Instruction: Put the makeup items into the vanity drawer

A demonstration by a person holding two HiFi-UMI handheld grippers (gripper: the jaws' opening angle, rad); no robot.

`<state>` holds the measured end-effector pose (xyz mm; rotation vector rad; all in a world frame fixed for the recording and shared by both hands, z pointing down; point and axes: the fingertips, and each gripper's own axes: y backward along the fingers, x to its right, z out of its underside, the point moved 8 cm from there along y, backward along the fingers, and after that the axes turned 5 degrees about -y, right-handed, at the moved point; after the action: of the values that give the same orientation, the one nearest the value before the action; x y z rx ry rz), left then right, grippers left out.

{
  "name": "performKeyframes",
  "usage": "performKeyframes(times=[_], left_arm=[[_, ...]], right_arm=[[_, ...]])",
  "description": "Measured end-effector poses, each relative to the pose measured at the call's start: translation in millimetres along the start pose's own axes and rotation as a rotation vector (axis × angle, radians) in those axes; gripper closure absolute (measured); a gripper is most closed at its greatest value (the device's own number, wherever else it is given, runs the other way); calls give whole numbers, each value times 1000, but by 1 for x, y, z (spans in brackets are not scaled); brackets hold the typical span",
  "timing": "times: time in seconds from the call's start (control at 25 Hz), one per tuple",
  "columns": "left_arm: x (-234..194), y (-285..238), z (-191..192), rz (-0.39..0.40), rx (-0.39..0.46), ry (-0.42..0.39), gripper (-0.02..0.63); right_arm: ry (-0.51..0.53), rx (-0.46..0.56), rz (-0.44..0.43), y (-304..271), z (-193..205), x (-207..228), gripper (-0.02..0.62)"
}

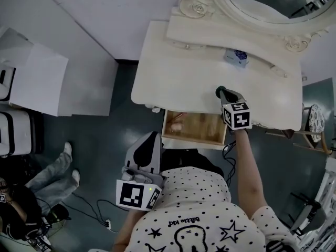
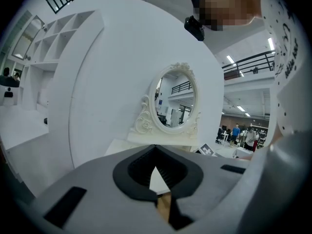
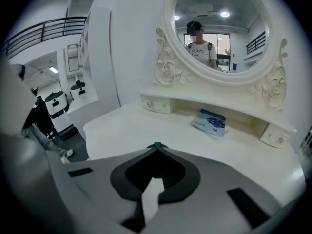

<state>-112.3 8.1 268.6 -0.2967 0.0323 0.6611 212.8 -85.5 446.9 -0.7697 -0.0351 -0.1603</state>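
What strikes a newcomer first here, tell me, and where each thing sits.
The ornate cream oval mirror tops the vanity, a blue-and-white packet lying on the tabletop below it. In front, the wooden drawer stands open, while the right gripper hovers over the tabletop, jaws shut on a small green item.

Ornate oval mirror (image 1: pixel 262 1), a person's legs (image 1: pixel 50 175) on dark floor (image 1: pixel 105 119), white cabinet (image 1: pixel 39 83) at left

Cream bench (image 1: pixel 173 72) and scroll-patterned cream mirror frame (image 3: pixel 168 67); honey-brown drawer (image 1: pixel 197 127); blue-and-white packet (image 1: pixel 236 56); dark green item (image 3: pixel 156 145); grey, black-padded right claw (image 3: pixel 155 150); left claw (image 2: pixel 155 147) likewise grey and black; white shirt (image 1: pixel 210 219) with black dots and stars
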Motion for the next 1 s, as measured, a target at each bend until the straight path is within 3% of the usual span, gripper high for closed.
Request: performKeyframes(times=[0.56, 1.0], left_arm=[[7, -11, -4, 133, 16, -3, 609], [13, -9, -4, 185, 32, -10, 610]], right_arm=[[-190, 415, -17, 145, -32, -43, 586], [-182, 494, 20, 221, 2, -80, 586]])
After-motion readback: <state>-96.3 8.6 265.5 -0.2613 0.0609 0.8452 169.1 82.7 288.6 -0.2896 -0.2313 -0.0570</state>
